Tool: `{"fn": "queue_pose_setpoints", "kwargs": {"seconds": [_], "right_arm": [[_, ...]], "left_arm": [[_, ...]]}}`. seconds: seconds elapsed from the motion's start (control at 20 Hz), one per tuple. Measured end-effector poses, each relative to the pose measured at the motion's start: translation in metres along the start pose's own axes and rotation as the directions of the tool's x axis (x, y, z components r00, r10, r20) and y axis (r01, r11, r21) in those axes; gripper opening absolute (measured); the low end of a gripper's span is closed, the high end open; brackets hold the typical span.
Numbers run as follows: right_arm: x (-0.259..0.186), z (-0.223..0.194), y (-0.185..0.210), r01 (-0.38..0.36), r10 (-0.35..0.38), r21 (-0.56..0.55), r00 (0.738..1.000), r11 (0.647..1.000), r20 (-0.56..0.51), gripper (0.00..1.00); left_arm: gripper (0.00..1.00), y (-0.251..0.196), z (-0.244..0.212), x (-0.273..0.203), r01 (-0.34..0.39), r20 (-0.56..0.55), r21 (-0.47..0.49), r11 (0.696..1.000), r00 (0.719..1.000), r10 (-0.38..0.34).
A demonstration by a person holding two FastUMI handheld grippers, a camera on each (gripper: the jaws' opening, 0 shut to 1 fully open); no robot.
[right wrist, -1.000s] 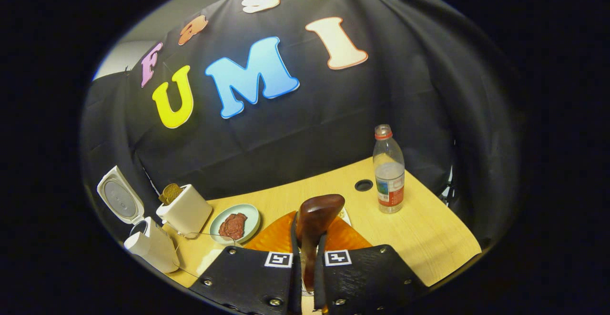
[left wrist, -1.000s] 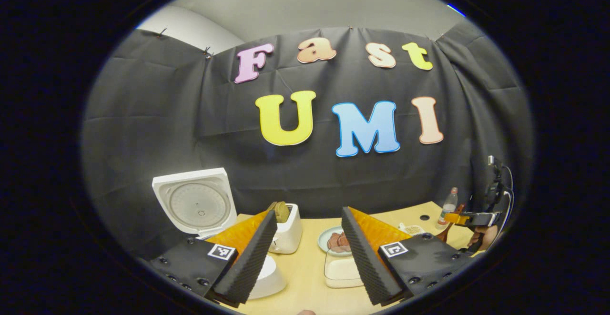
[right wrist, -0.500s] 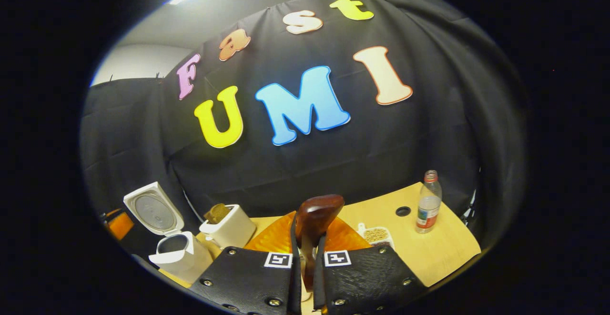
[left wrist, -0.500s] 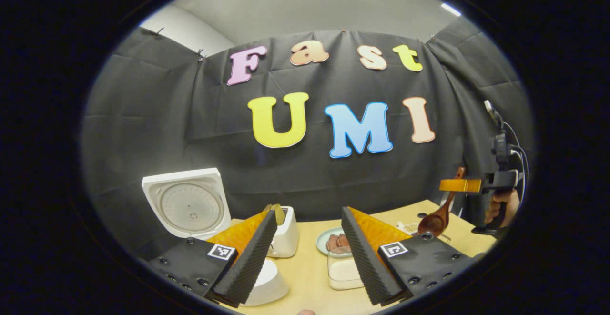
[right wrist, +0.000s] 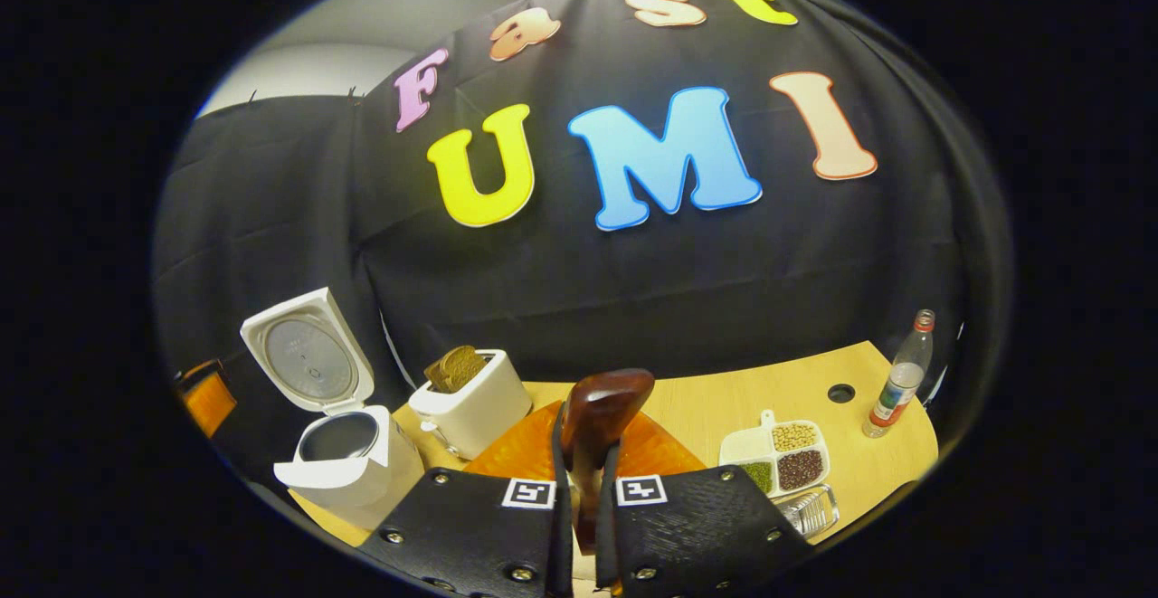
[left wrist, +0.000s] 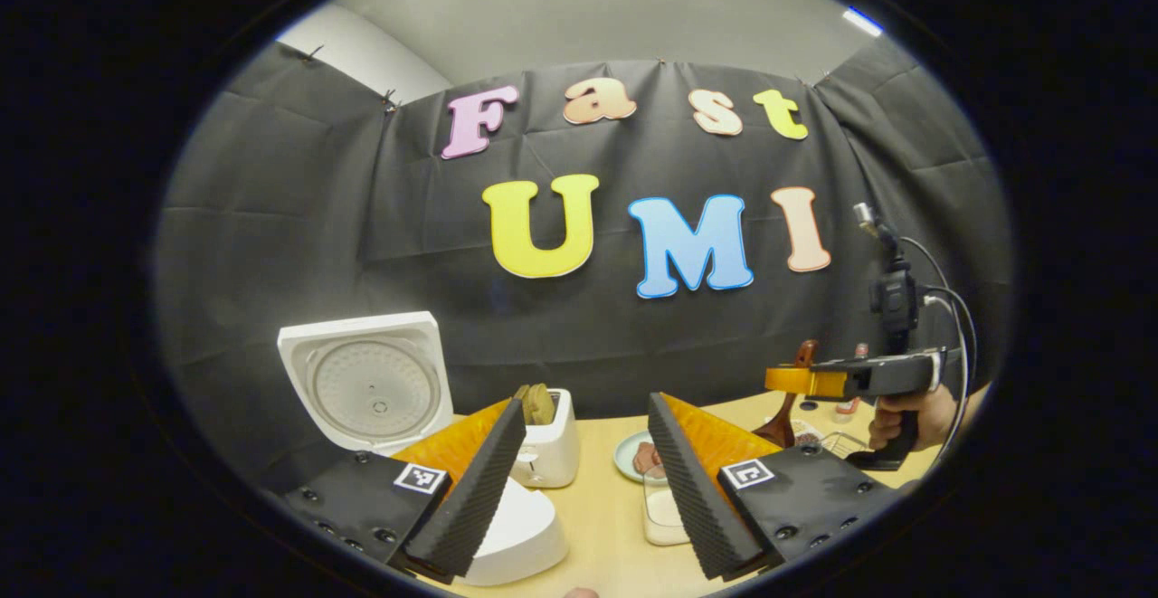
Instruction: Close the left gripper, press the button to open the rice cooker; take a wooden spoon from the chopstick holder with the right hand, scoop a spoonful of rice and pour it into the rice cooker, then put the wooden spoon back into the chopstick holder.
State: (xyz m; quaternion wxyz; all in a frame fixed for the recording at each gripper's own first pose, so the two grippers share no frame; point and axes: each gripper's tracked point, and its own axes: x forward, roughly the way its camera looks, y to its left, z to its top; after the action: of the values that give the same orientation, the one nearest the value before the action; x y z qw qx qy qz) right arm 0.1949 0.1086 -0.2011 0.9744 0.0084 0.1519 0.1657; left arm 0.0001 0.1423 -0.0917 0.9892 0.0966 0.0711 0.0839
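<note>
- Nearest in the right gripper view, the right gripper (right wrist: 583, 489) has its two fingers pressed together on the handle of the wooden spoon (right wrist: 597, 417), whose dark bowl stands up just beyond the fingertips
- In the left gripper view, the left gripper (left wrist: 579, 480) has its ridged pads set well apart, gripping nothing
- Just past the left pads sits the rice cooker (left wrist: 516, 535), lid tipped up and pot open, so the button step looks done
- Beside it stand a toaster (right wrist: 470, 390) with bread, then a plate of meat (left wrist: 638, 458) and a clear container (left wrist: 660, 517)
- Farther right lies a divided dish (right wrist: 778, 458) of grains; the rice seems to be in one compartment, though I cannot tell which
- Step in hand, as I judge it: spoon drawn, scooping not yet done
- Next the spoon bowl must tip down into the rice, then travel level to the open pot
- The chopstick holder cannot be made out
</note>
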Motion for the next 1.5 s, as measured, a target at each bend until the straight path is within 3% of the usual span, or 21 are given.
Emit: {"fn": "queue_pose_setpoints", "kwargs": {"seconds": [0.15,0.35,0.5,0.75,1.0,1.1,1.2,1.35,1.5], "right_arm": [[0.026,-0.026,-0.001,0.033,-0.036,-0.069,0.998,0.997,-0.042,0.10],[0.048,-0.057,-0.011,0.089,-0.102,-0.137,0.990,0.987,-0.094,0.10],[0.060,-0.082,-0.014,0.105,-0.130,-0.167,0.981,0.980,-0.144,0.11],[0.065,-0.113,0.013,0.053,-0.085,-0.158,0.974,0.986,-0.208,0.10],[0.066,-0.130,0.057,-0.028,0.048,0.083,0.967,0.996,-0.251,0.10],[0.069,-0.130,0.061,-0.028,0.087,0.228,0.964,0.973,-0.253,0.10],[0.070,-0.130,0.054,-0.007,0.107,0.371,0.962,0.929,-0.250,0.10],[0.067,-0.131,0.034,0.016,0.133,0.540,0.962,0.842,-0.236,0.10],[0.058,-0.115,0.007,0.038,0.114,0.663,0.976,0.748,-0.185,0.10]], "left_arm": [[0.95,0.007,-0.001,0.000,0.003,0.005,0.006,1.000,1.000,-0.003],[0.99,0.029,-0.004,-0.002,-0.008,0.009,0.002,1.000,1.000,0.008],[0.92,0.043,-0.008,-0.004,-0.006,0.002,-0.015,1.000,1.000,0.006],[0.95,0.060,-0.021,-0.006,-0.040,-0.030,-0.011,0.999,0.999,0.040],[0.95,0.072,-0.024,-0.013,-0.071,-0.043,-0.021,0.997,0.997,0.070],[0.95,0.073,-0.025,-0.014,-0.079,-0.045,-0.024,0.997,0.996,0.078],[0.95,0.073,-0.025,-0.016,-0.084,-0.048,-0.024,0.996,0.995,0.083],[0.95,0.069,-0.024,-0.019,-0.082,-0.047,-0.043,0.996,0.996,0.080],[0.92,0.069,-0.020,-0.023,-0.081,-0.034,-0.055,0.995,0.996,0.079]]}}
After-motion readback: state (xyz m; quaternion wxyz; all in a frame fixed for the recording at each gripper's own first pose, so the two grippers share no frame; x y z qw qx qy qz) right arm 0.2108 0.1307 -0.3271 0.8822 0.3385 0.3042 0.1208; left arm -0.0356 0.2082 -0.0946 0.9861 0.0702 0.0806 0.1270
